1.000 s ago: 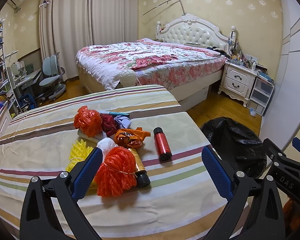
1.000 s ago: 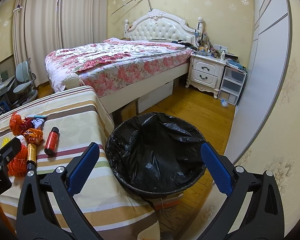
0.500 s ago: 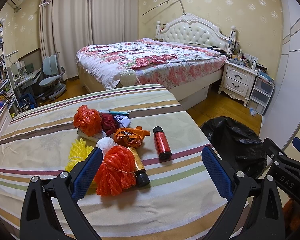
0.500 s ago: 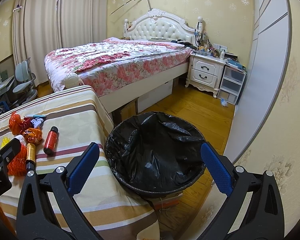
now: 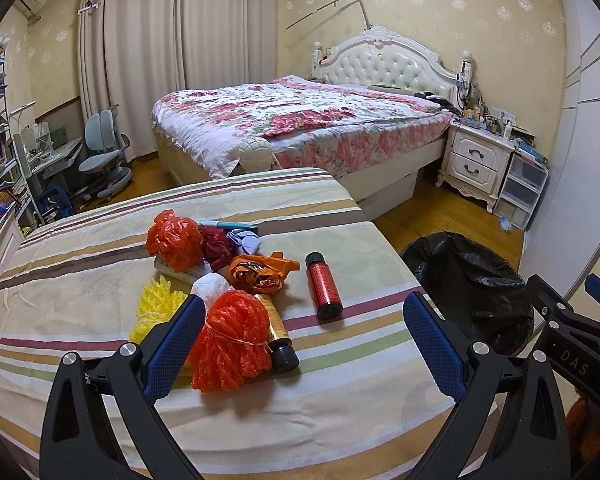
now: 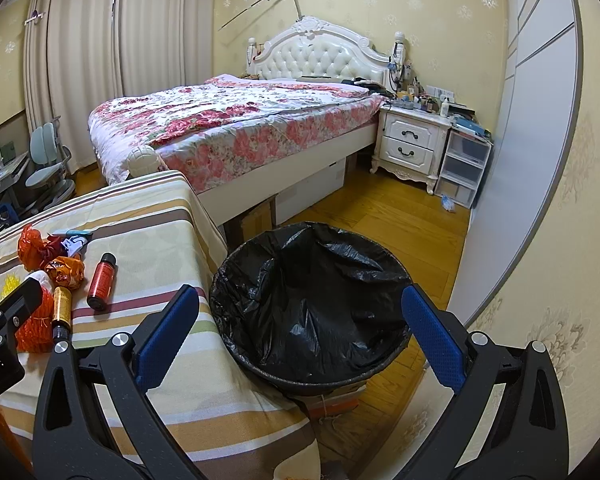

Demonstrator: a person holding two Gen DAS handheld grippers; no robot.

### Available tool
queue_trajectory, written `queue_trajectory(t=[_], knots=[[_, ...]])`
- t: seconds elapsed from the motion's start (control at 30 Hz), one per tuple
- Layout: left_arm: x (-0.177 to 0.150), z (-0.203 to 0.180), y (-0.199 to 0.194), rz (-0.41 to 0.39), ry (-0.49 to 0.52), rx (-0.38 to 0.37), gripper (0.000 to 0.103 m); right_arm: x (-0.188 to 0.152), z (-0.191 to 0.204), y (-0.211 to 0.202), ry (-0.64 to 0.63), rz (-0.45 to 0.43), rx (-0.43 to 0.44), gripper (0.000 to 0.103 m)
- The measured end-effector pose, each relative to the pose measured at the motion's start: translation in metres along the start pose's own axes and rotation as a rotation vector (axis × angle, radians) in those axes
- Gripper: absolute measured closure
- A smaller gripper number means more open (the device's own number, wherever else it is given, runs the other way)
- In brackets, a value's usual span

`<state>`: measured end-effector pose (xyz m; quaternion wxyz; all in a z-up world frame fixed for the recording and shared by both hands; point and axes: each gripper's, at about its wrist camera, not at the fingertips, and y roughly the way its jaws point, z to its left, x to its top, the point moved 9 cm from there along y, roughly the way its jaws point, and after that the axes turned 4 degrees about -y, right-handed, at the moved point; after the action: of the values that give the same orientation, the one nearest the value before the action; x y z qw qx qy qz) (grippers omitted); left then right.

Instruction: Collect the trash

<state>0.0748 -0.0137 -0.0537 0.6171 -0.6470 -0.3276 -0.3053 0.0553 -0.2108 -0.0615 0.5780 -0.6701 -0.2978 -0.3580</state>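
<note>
The left gripper (image 5: 304,340) is hovering over the striped table (image 5: 340,396) with its jaws spread wide and empty, the orange mesh bundle (image 5: 232,344) lying between them beside the gold bottle (image 5: 278,336) and red bottle (image 5: 323,285). The right gripper (image 6: 300,332), likewise spread and empty, is hanging above the black-lined trash bin (image 6: 312,304) standing just beside the table.

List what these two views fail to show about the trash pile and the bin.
- Yellow mesh: left wrist view, partly behind the left hand-held gripper finger and the orange net ball.
- White box: mostly buried under the orange bag; label unreadable.
- Bin bottom: right wrist view, liner folds cover it, so contents cannot be told.
- Gold bottle: text too small.
</note>
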Motion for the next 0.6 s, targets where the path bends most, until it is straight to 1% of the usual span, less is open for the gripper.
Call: queue_trajectory(t=[0.47,0.6], knots=[[-0.001,0.001,0.001,-0.001,-0.001,0.001,0.006,-0.002,0.0,0.001,-0.001,0.003,0.004,0.004],[-0.007,0.01,0.001,-0.001,-0.002,0.007,0.006,-0.008,0.007,0.0,-0.011,0.016,0.023,0.004]])
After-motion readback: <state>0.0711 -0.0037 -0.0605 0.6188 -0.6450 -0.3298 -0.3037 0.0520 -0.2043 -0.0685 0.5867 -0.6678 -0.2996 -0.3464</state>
